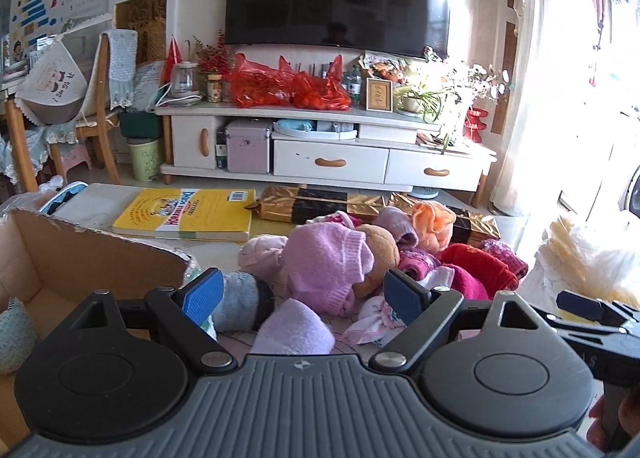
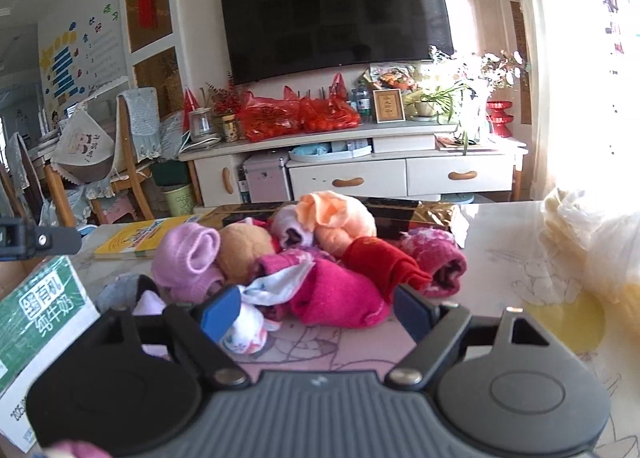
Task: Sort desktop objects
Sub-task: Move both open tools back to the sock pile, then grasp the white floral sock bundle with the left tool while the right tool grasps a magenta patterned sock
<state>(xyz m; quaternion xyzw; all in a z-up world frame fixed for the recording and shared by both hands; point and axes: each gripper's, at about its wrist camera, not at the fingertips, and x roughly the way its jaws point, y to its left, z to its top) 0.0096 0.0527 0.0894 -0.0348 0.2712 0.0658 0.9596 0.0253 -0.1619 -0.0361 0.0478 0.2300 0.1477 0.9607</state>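
Fuzzy knit socks (image 2: 320, 266); glossy gold foil box (image 1: 320, 203).

I see a heap of rolled socks (image 2: 304, 262) at twelve o'clock on the tabletop: pink, tan, peach, red and magenta ones bunched touching. A grey roll (image 1: 240, 298) lies at the heap's nine o'clock edge, a lilac one (image 1: 294, 326) nearest me.

Socks (image 2: 320, 258) pink/red/orange; book (image 1: 188, 213) yellow.

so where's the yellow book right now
The yellow book lies flat on the table behind the sock pile, left of the gold box in the left wrist view, with the cardboard box in front of it.
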